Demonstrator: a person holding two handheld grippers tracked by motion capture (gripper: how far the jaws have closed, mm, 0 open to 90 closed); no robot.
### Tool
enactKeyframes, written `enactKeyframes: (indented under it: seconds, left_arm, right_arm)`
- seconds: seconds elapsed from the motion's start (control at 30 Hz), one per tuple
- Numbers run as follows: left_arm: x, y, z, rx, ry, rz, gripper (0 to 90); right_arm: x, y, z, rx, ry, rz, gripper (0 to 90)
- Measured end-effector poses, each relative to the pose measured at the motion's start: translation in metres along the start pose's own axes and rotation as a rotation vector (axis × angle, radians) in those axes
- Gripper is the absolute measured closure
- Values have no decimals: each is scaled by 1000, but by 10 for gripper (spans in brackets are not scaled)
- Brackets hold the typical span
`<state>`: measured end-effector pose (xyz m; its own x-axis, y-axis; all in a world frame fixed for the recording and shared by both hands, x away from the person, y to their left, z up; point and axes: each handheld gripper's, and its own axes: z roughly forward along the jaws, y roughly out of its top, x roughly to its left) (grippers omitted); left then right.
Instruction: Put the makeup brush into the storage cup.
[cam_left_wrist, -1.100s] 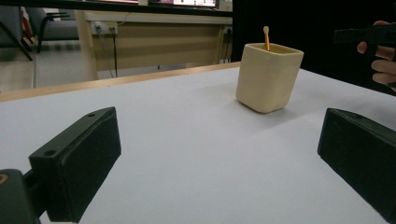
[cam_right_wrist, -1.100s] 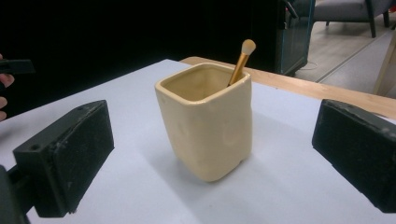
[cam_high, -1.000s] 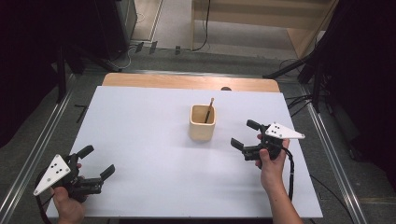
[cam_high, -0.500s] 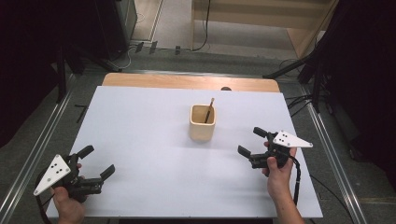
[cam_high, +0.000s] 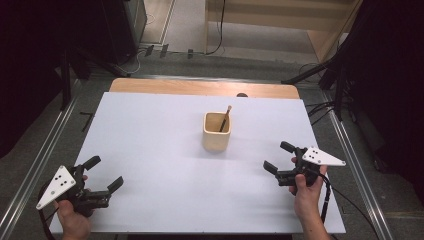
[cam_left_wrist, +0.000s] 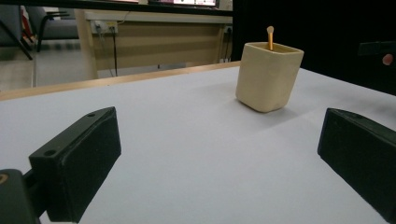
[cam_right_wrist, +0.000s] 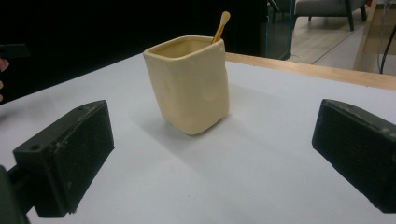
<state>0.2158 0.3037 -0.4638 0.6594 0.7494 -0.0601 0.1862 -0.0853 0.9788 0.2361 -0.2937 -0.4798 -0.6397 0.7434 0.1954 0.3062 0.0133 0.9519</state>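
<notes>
Both jaws are standing spread: the right gripper (cam_high: 279, 161) is idling at the cream cup's (cam_high: 217, 132) 4 o'clock, the left gripper (cam_high: 104, 173) at 8. Approach level, avoiding the upright brush (cam_high: 225, 118).

Sole obstacle mid-table: cup (cam_high: 217, 132) w/ stick (cam_high: 225, 117)

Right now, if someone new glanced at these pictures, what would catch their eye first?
Probably the cream square cup standing alone near the middle of the white table, with a thin wooden stick leaning inside it. Next, the left gripper and right gripper, near the table's front corners, jaws apart and pointed toward the cup.
</notes>
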Motion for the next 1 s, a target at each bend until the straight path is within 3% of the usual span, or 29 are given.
enactKeyframes:
  seconds: [0.77, 0.87, 1.0]
  left_arm:
    - [-1, 0, 0, -1, 0, 0, 2]
    - [-1, 0, 0, -2, -1, 0, 2]
    - [-1, 0, 0, -2, -1, 2, 2]
  right_arm:
    - [-3, -13, -40, -3, -55, -1, 0]
    - [-4, -16, -45, -6, -41, 6, 0]
    - [-2, -18, -50, -7, -65, 4, 0]
